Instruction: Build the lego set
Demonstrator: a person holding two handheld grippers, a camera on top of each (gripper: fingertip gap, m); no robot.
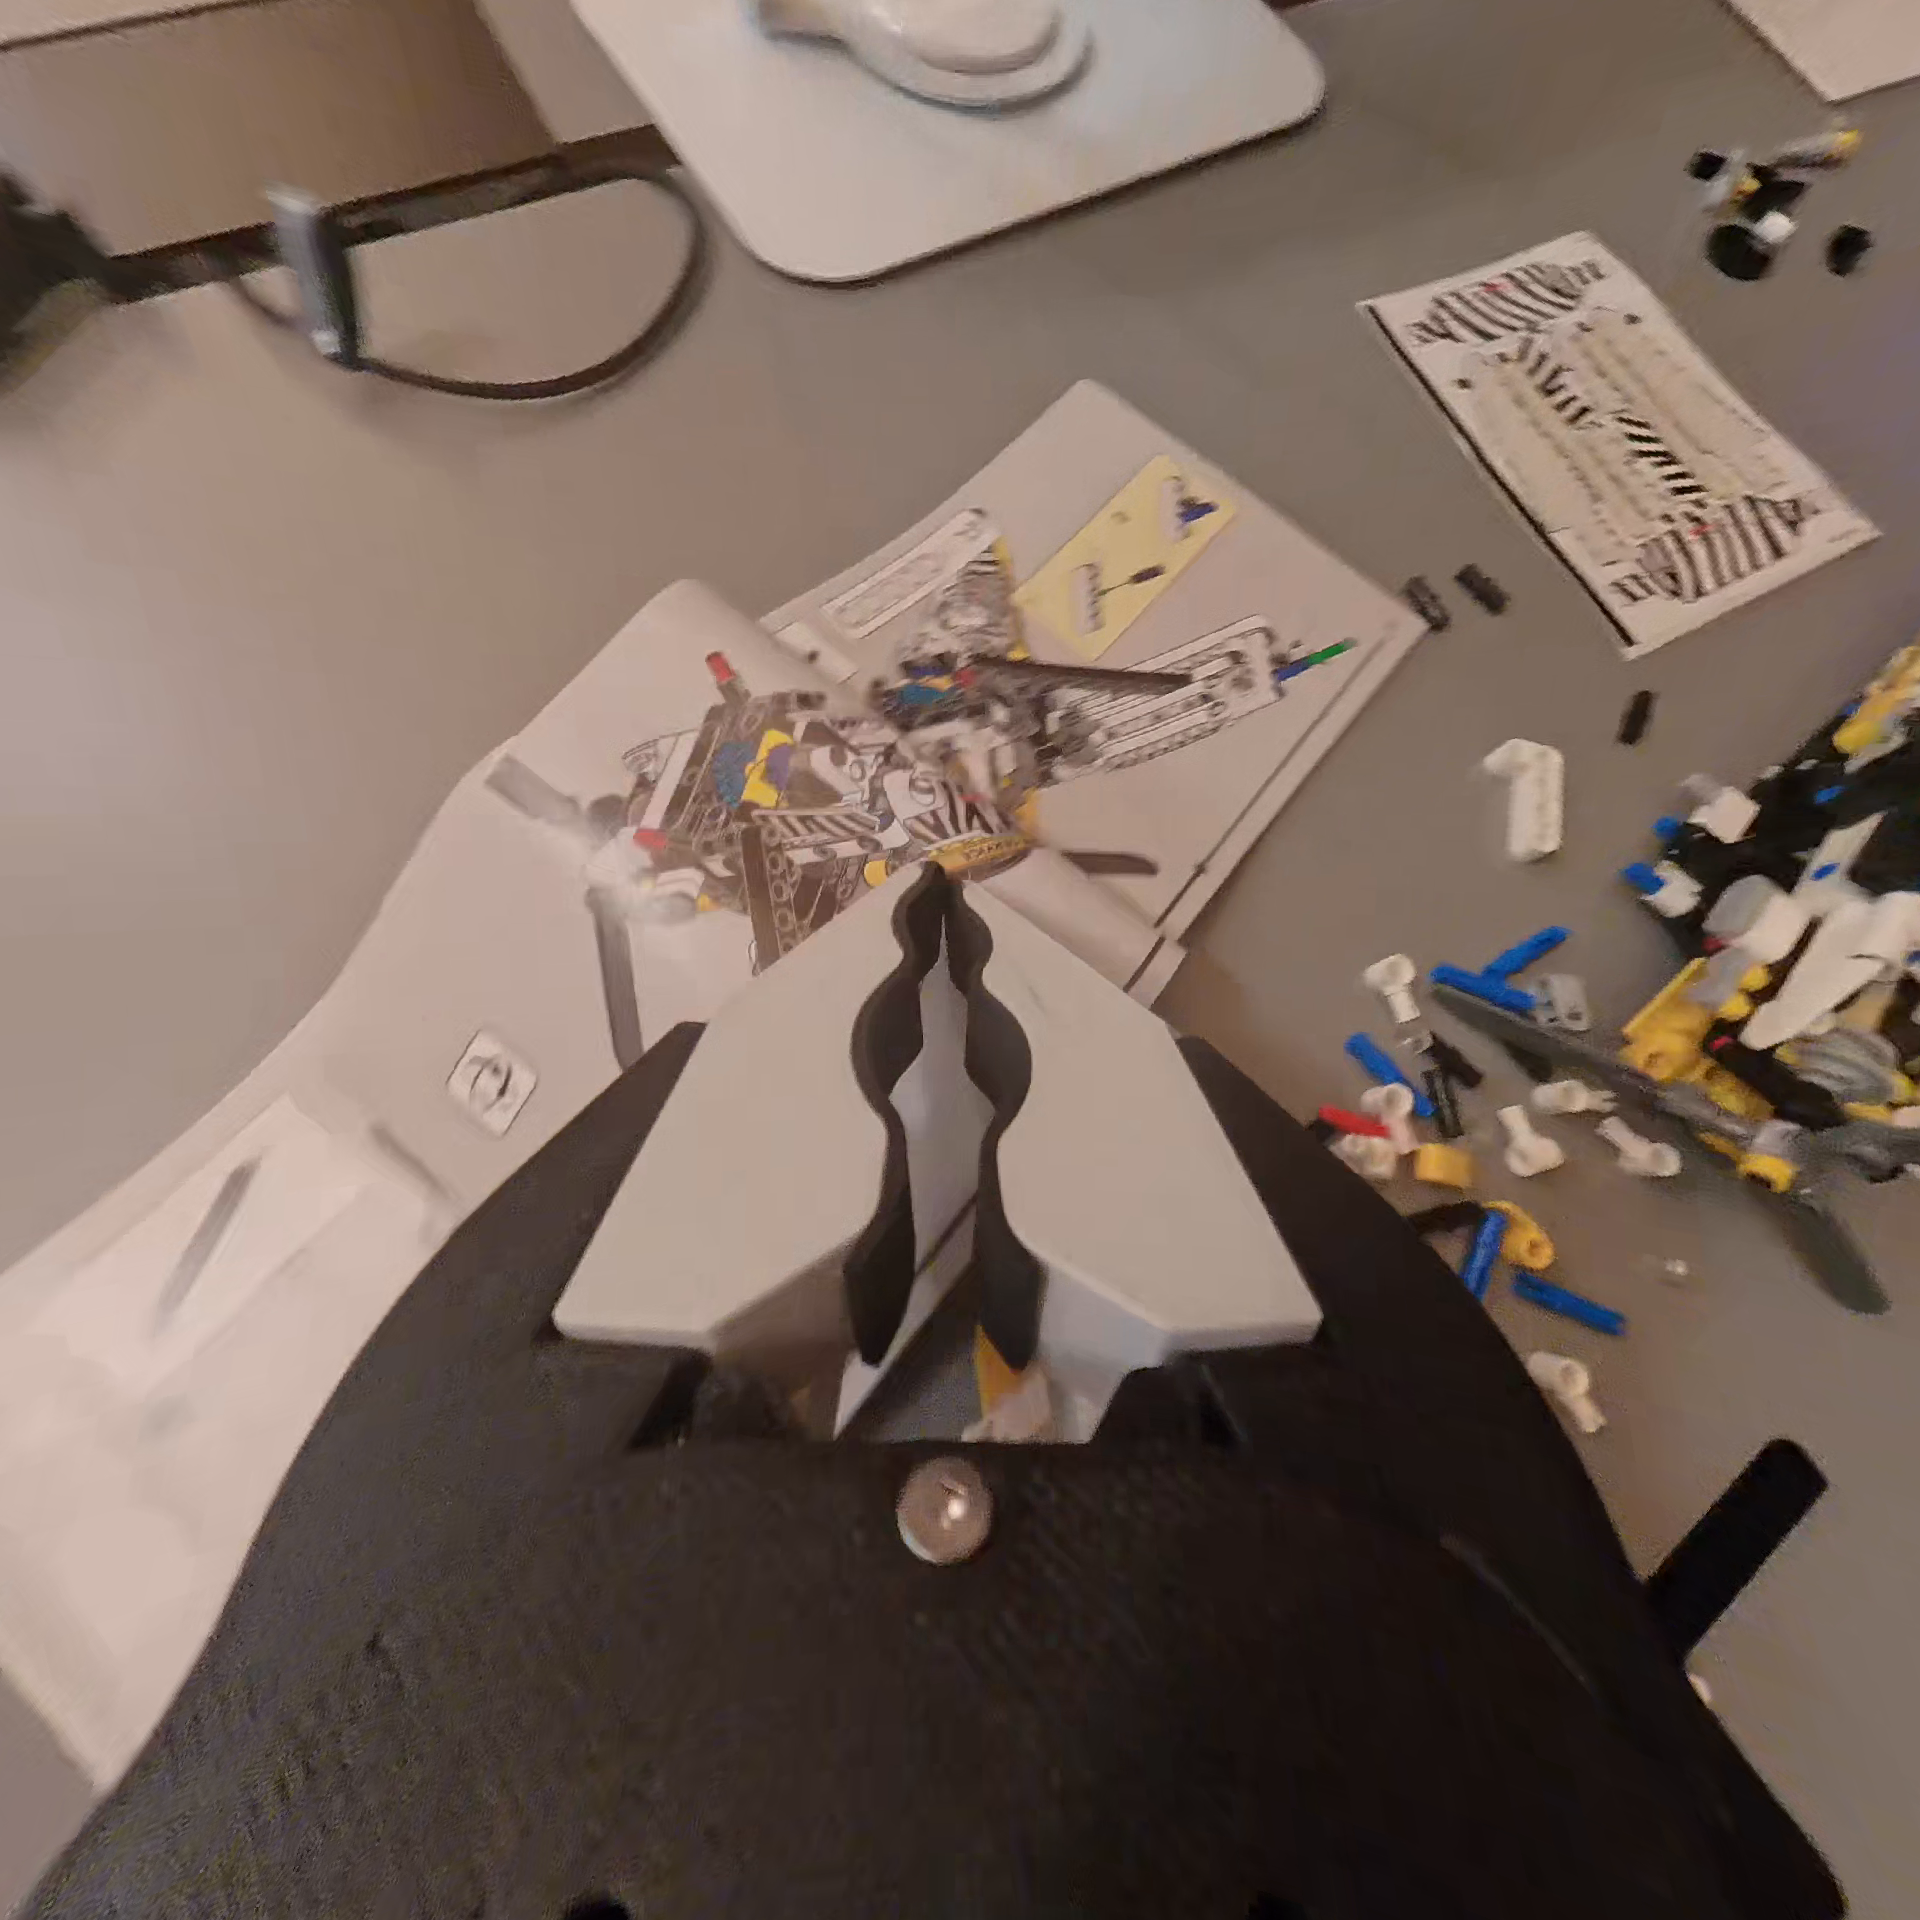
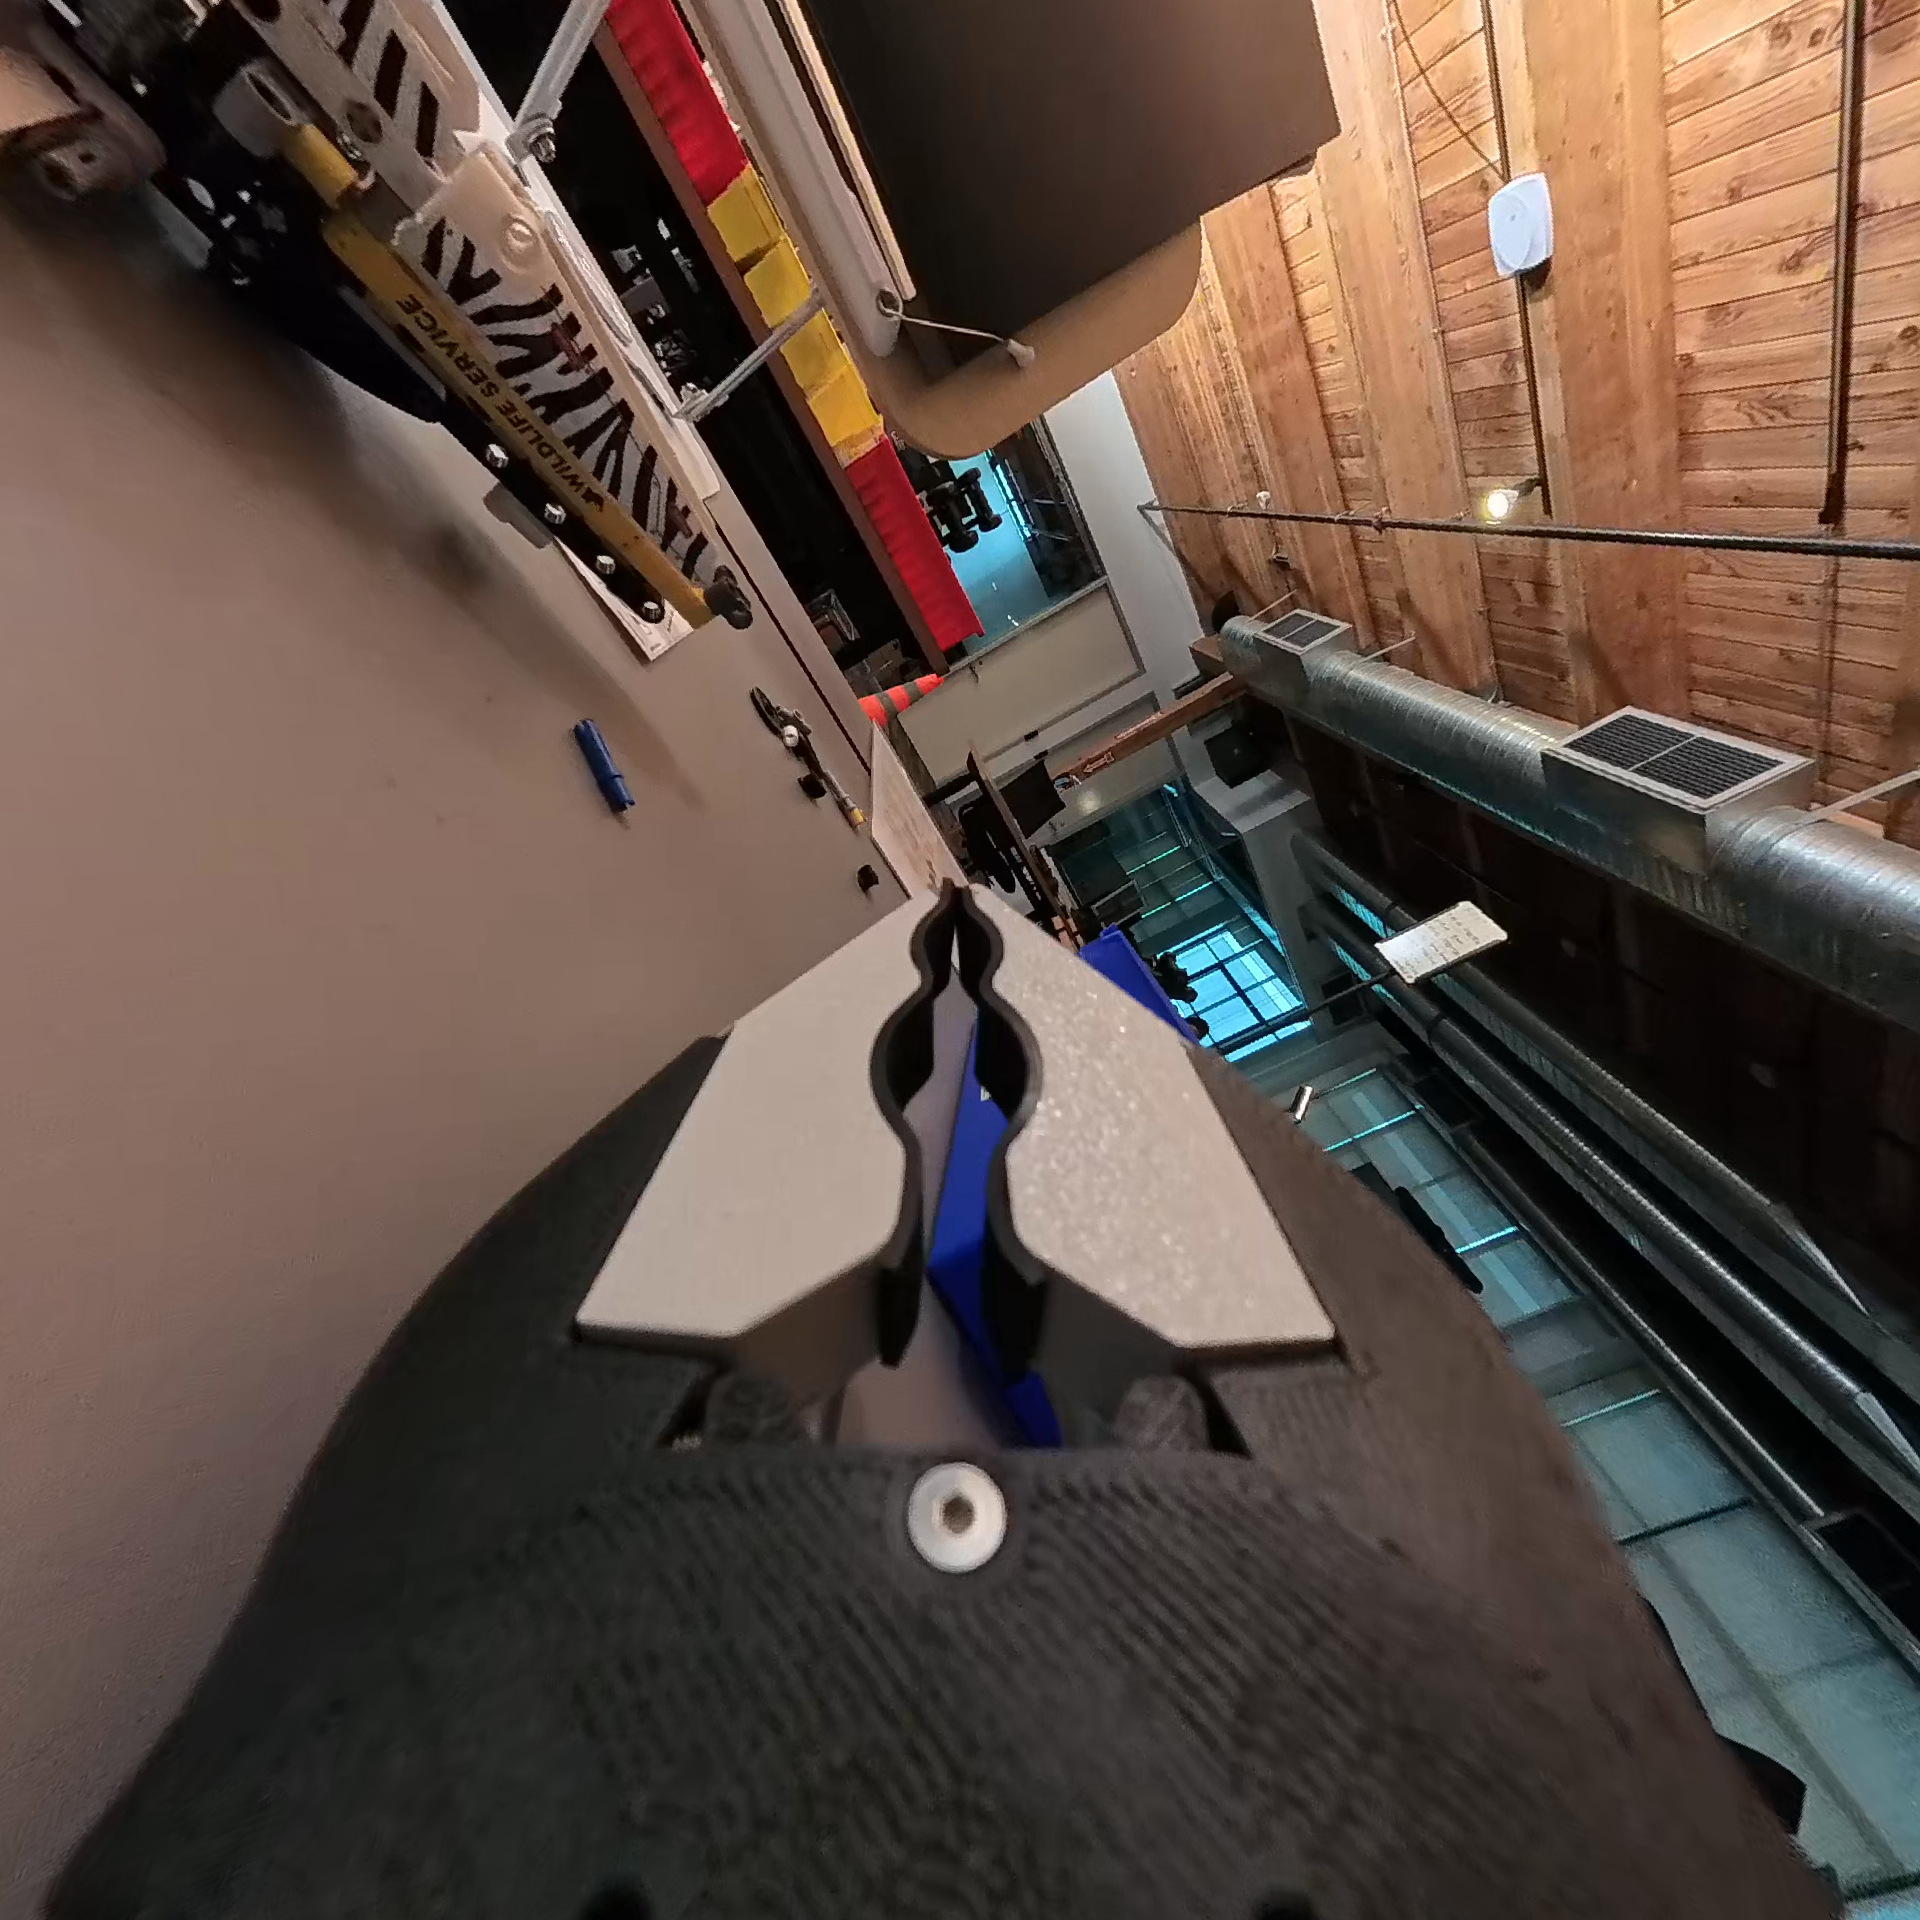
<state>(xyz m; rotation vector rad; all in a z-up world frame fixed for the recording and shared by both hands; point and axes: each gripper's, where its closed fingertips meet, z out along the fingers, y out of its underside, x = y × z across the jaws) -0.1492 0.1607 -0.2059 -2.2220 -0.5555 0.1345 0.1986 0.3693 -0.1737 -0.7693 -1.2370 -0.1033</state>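
- The instruction booklet (image 1: 727, 831) was motion-blurred, its drawings unreadable.
- The brick pile (image 1: 1787, 987) ran off the 3 o'clock edge.
- The striped model (image 2: 468, 291) was cut off at 11 o'clock.

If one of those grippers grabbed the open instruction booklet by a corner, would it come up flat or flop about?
Probably flop. The instruction booklet is thin paper, and its pages already bow upward at the fold, so a corner grip would likely let the rest sag. It looks light, so a push would probably slide it across the smooth grey table rather than buckle it.
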